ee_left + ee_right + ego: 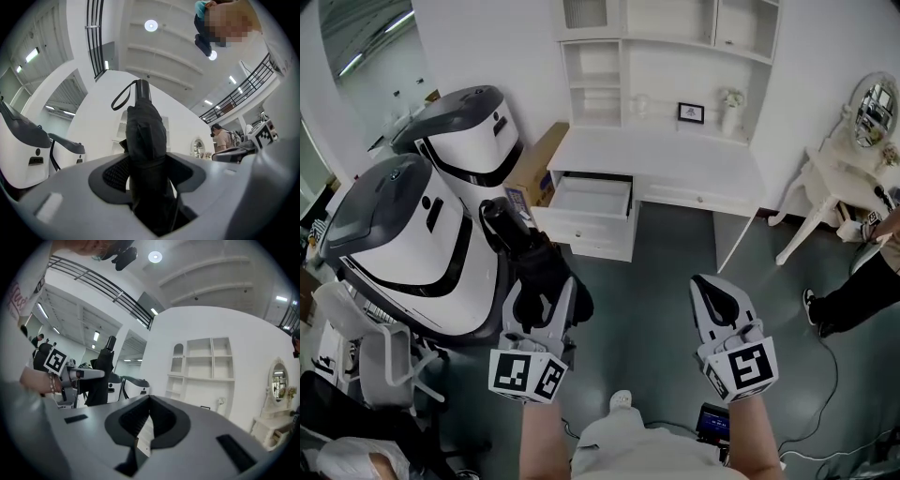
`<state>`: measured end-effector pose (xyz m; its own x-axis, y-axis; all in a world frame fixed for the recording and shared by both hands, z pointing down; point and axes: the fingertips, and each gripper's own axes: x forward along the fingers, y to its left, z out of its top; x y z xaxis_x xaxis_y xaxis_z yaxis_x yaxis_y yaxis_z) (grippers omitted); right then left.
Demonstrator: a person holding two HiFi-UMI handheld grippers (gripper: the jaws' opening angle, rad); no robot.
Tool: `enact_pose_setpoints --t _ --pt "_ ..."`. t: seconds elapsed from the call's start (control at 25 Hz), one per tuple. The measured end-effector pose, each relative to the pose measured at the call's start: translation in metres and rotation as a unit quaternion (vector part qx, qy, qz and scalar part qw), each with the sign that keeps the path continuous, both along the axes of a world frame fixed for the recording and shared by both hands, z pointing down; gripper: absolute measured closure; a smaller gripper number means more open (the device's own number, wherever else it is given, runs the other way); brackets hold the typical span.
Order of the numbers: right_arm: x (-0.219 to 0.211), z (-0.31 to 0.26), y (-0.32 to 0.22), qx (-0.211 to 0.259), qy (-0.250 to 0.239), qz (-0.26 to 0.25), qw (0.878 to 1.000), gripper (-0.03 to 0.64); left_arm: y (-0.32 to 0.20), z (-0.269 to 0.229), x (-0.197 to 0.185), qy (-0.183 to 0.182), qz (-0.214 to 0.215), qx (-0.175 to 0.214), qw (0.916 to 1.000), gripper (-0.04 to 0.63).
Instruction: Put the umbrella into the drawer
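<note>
A folded black umbrella point(525, 248) with a wrist strap is clamped in my left gripper point(546, 283), its handle end pointing up and away. In the left gripper view the umbrella point(146, 133) fills the gap between the jaws of the left gripper point(147, 164), which press on it. My right gripper point(711, 281) is held level beside it, shut and empty; its tips meet in the right gripper view point(149, 400), where the umbrella point(101, 376) shows at the left. Ahead, the white desk point(675, 159) has its left drawer point(592, 199) pulled open, and it looks empty.
Two big white-and-grey pod-shaped machines point(403, 234) stand close on the left, with a cardboard box point(539, 164) behind them. At the right are a white dressing table with a mirror point(848, 178) and a person's legs point(858, 295). A small device with cables point(712, 422) lies by my feet.
</note>
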<state>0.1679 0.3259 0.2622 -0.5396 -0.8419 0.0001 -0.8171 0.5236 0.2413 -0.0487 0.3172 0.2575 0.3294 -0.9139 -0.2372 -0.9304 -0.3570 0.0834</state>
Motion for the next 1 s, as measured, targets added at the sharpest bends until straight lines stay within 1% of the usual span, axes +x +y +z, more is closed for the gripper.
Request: enact_pose_setpoints --t 0.16,0.4,0.8,1.0 --pt "-0.023 0.001 -0.038 -0.001 0.002 0.002 1.000 0.609 -0.037 0.001 -0.023 0.004 0.002 -0.001 1.0000 0.359" --pt "-0.049 0.003 -0.074 -0.001 0.010 -0.002 1.000 0.609 -0.076 0.002 -0.051 0.008 -0.005 -0.005 0.9999 0.359" --pt "-0.062 0.011 -0.114 -0.009 0.014 -0.009 1.000 0.609 -0.104 0.011 -0.073 0.014 -0.023 -0.011 0.9996 0.359" --pt "-0.071 0.018 -0.137 -0.010 0.013 -0.021 1.000 0.609 -0.120 0.016 -0.085 0.016 -0.040 -0.014 0.9990 0.359"
